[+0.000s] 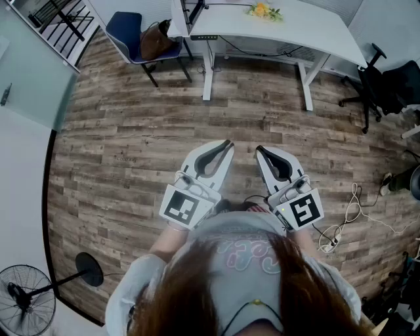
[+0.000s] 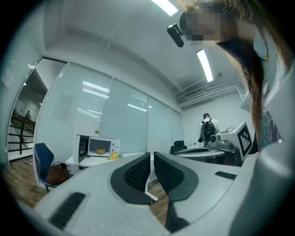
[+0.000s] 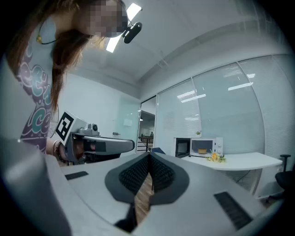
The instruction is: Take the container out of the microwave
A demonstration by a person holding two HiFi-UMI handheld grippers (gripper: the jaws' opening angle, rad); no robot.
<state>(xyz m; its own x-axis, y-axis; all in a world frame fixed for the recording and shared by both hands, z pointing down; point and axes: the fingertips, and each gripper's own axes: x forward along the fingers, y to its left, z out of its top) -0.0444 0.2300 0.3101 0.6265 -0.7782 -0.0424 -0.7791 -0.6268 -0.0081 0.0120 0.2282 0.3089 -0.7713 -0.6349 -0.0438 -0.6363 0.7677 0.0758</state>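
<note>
A white microwave [image 2: 97, 147] stands far off on a white desk [image 1: 289, 29], its door swung open to the left. A small yellowish container [image 2: 99, 150] sits inside it. The right gripper view shows the same microwave [image 3: 199, 147] and container [image 3: 202, 150]. My left gripper [image 1: 228, 144] and right gripper [image 1: 258, 149] are held level, side by side over the wooden floor, well short of the desk. Both are shut with nothing between their pads. The left gripper's [image 2: 151, 159] and the right gripper's [image 3: 148, 159] own views show the dark ribbed pads pressed together.
Yellow flowers [image 1: 262, 10] lie on the desk. A blue chair with a brown bag [image 1: 146, 38] stands left of it, a black office chair [image 1: 384, 85] at the right. Cables [image 1: 341, 230] trail on the floor; a fan [image 1: 25, 298] stands near left. A person with a backpack [image 2: 207, 129] stands far off.
</note>
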